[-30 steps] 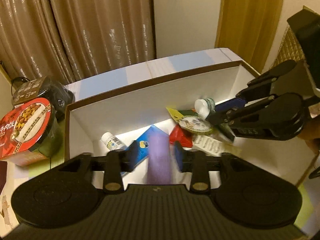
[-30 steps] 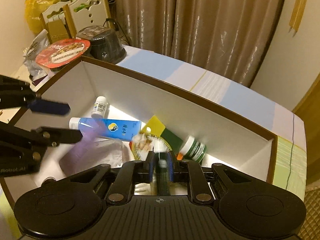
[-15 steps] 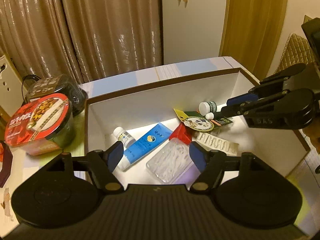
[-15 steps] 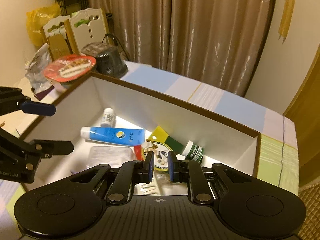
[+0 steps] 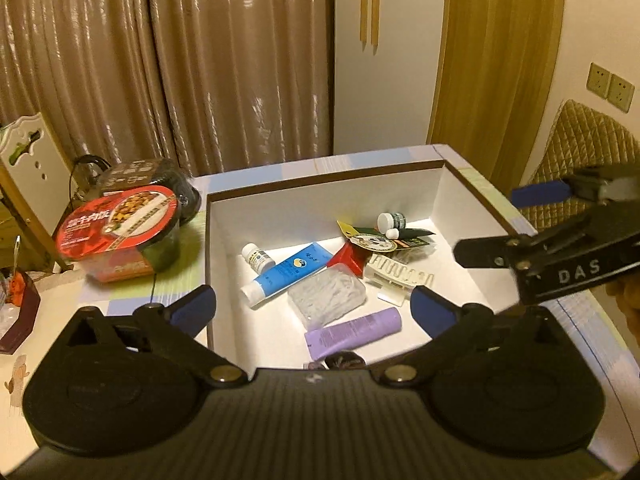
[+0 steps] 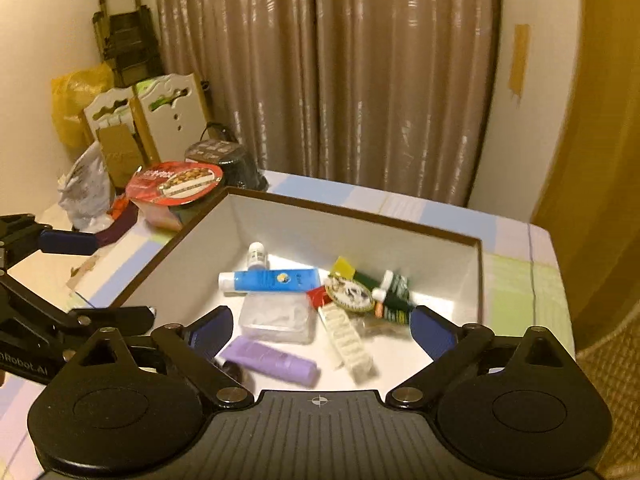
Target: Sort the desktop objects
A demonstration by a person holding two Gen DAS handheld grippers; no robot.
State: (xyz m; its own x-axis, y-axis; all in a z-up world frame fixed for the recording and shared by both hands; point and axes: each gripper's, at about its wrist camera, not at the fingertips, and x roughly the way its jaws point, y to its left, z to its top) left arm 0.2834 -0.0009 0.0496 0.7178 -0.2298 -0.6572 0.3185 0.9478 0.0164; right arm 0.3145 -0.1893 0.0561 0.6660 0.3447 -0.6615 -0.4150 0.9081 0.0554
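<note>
An open cardboard box (image 5: 320,182) (image 6: 352,214) with a white inside holds several small items. A purple tube (image 5: 354,332) (image 6: 272,360) lies at its near side, beside a clear plastic case (image 5: 326,300). Further in lie a blue tube (image 5: 286,274) (image 6: 272,280), a white bottle (image 5: 258,258), a white ribbed clip (image 5: 400,278), a round badge (image 5: 374,244) and a green tube (image 6: 394,292). My left gripper (image 5: 312,310) (image 6: 120,278) hangs open above the box's near-left edge, holding nothing. My right gripper (image 6: 322,330) (image 5: 490,222) is open and empty over the right side.
A red-lidded instant noodle bowl (image 5: 116,220) (image 6: 176,184) and a black bowl (image 5: 140,172) stand on the table left of the box. A dark small box (image 5: 16,312) sits at the far left. A padded chair back (image 5: 580,140) is beyond the table's right edge.
My left gripper opened and let go of the purple tube, which now lies in the box. My right gripper went from nearly shut to wide open. Both grippers rose and drew back.
</note>
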